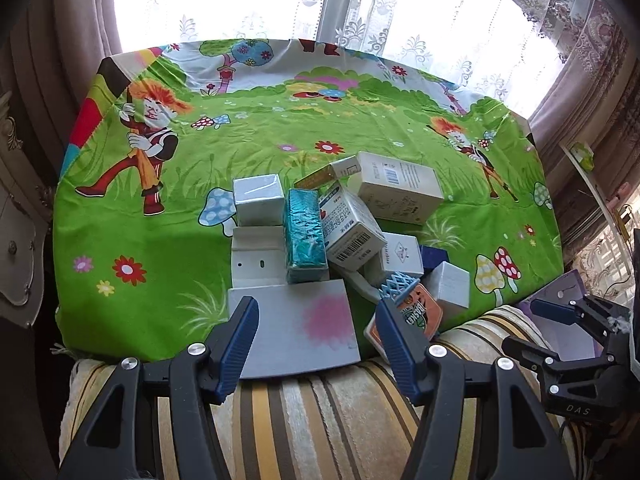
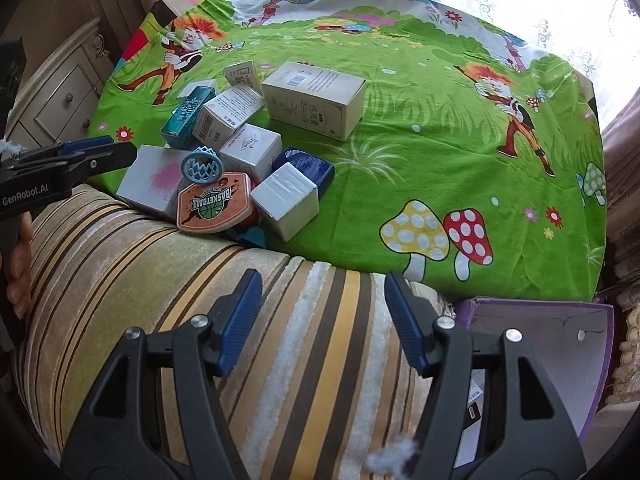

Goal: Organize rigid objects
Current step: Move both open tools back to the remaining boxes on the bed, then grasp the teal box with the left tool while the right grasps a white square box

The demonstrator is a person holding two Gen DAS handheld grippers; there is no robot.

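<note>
A pile of small boxes lies on the green cartoon tablecloth: a teal glitter box, a barcoded white carton, a large beige box and a flat white box with a pink blot. An orange basketball toy board with a light-blue hoop leans at the pile's near side. My left gripper hovers open over the pink-blot box, its pads clear of it. My right gripper is open above the striped cushion, with nothing between its fingers.
A purple-rimmed open box stands beside the cushion at the right, below the table edge. A white cube and a navy box lie on the pile's right. A cream dresser stands left. Curtains hang behind.
</note>
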